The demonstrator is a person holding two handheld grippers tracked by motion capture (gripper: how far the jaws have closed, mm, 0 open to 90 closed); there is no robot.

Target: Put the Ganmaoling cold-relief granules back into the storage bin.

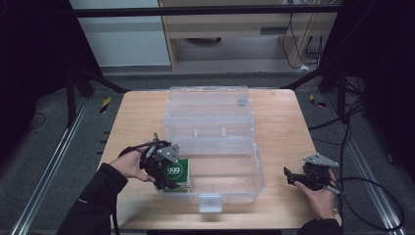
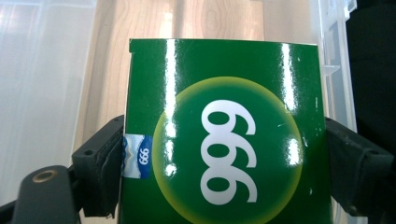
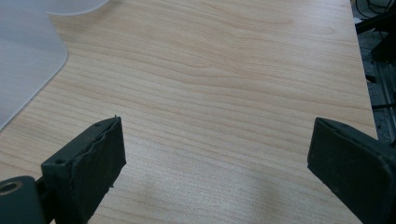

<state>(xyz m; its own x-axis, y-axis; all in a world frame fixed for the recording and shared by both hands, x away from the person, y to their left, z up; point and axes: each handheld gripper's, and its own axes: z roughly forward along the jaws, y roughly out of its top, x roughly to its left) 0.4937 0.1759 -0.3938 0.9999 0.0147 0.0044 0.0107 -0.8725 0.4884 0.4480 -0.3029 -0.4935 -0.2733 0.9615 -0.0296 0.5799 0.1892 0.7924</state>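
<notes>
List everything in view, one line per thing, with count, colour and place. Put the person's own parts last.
wooden table: one, light wood, centre of the high view, bearing everything else.
clear plastic storage box: one, transparent, mid-table, open, with its lid laid back on the far side.
green box marked 999: one, glossy green with white numerals, at the storage box's near left corner, held between the left tongs' jaws.
cables: several, black, on the floor right of the table.
left tongs: one, black with a grey plate, shut on the green box.
right tongs: one, black with a grey plate, open over bare table at near right.
hands: two, left hand and right hand, in dark sleeves, from the bottom edge.
</notes>
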